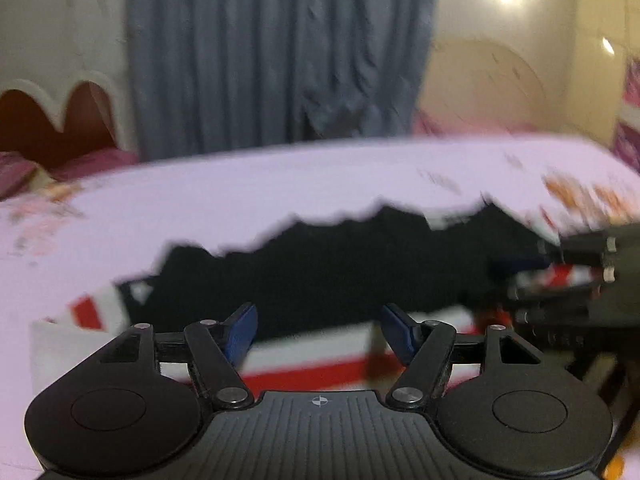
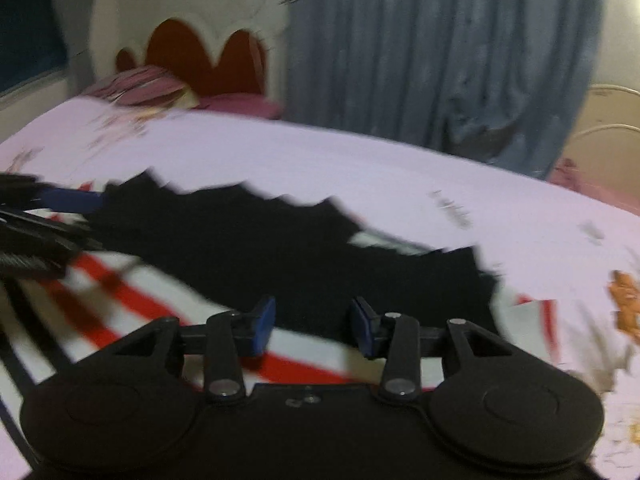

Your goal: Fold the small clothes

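Note:
A small garment with a black upper part [image 1: 340, 276] and red and white stripes [image 1: 312, 364] lies spread on a pale lilac bed sheet [image 1: 240, 192]. It also shows in the right wrist view [image 2: 280, 252], with stripes [image 2: 132, 296] at the near left. My left gripper [image 1: 318, 332] is open and empty just above the striped near edge. My right gripper [image 2: 312, 326] is open and empty over the garment's near edge. Each gripper shows at the side of the other's view, the right one [image 1: 576, 276] and the left one [image 2: 36, 220]. Both views are motion-blurred.
A grey-blue curtain [image 1: 280, 52] hangs behind the bed. A dark red scalloped headboard [image 2: 208, 64] and pink pillows [image 2: 160, 88] are at the bed's far left. The sheet has orange prints [image 2: 624, 300] at the right.

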Motion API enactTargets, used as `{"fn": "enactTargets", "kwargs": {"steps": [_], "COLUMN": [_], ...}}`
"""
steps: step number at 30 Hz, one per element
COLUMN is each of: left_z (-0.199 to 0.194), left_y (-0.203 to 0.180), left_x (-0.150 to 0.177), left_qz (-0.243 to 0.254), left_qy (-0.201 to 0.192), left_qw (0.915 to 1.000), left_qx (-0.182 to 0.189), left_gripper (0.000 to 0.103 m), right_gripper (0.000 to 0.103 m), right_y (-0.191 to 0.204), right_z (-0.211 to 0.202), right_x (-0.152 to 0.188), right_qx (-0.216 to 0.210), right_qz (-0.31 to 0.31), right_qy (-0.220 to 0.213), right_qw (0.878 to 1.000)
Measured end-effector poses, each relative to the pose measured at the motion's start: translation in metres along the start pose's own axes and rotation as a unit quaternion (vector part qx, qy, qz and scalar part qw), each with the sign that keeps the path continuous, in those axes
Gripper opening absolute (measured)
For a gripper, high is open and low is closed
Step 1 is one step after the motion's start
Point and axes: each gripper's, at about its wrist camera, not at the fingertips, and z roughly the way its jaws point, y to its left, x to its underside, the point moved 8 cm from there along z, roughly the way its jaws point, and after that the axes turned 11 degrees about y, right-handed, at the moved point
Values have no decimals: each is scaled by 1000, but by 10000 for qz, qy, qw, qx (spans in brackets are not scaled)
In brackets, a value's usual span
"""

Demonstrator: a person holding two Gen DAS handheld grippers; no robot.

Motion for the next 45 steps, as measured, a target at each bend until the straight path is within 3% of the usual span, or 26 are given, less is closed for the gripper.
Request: {"fn": "enactTargets", "kwargs": {"steps": [2, 4, 5, 8, 11, 14, 16, 18, 21, 23, 26, 30, 33, 35, 37, 39, 41, 45], "left_z": [1, -1, -4, -10, -24, -41, -39, -33, -38, -50, -71, -74, -74, -81, -90, -96, -100, -107], "left_y": [17, 47, 58, 58, 38, 2, -23, -34, -16, -13, -21, -39, -28, -5, 27, 47, 47, 30], "left_x": [11, 24, 29, 31, 24, 31, 41, 54, 59, 56, 61, 85, 99, 109, 123, 135, 138, 130], "left_qz": [10, -339, -492, -428, -441, -452, -122, 11, -679, -624, -538, -380, -544, -736, -988, -1165, -1084, -976], "left_qy": [50, 115, 116, 182, 29, -141, -50, 101, 181, 114, -51, 129, 217, 218, 255, 252, 259, 124], "left_qw": [9995, 9974, 9969, 9960, 9955, 9981, 9993, 9994, 9975, 9979, 9985, 9991, 9977, 9954, 9907, 9901, 9910, 9917], "left_qx": [-327, -631, -608, -764, -839, -401, -341, -344, 38, -164, -97, -168, -337, -575, -898, -743, -737, -823], "left_gripper": [70, 76, 75, 75, 75, 76, 76, 75, 75, 75, 75, 75, 75, 75, 75, 73, 71, 71], "right_gripper": [41, 41, 41, 38, 38, 41, 39, 39, 41, 40, 35, 36, 37, 37, 33, 29, 29, 31], "right_y": [-13, -49, -70, -88, -75, -50, -23, -5, -12, -11, 15, 54, 63, 50, 16, -22, -43, -40], "right_z": [-2, -7, -7, -12, -27, -48, -50, -39, -37, -48, -68, -67, -64, -68, -79, -85, -92, -110], "right_x": [4, 15, 24, 33, 25, 20, 28, 43, 60, 59, 56, 68, 82, 89, 100, 121, 136, 127], "right_qx": [179, 605, 810, 706, 837, 552, 275, 303, 393, 483, 258, 25, 163, 340, 869, 1332, 1183, 1220], "right_qz": [-12, 402, 669, 753, 648, 557, 267, 32, 325, 444, 247, 2, -159, -117, 262, 704, 973, 1004], "right_qy": [17, 111, 205, 267, 208, -63, 21, 297, 390, 436, 136, 274, 365, 406, 402, 563, 599, 422], "right_qw": [9998, 9973, 9943, 9943, 9942, 9969, 9993, 9991, 9979, 9969, 9993, 9996, 9991, 9985, 9951, 9870, 9864, 9865]}}
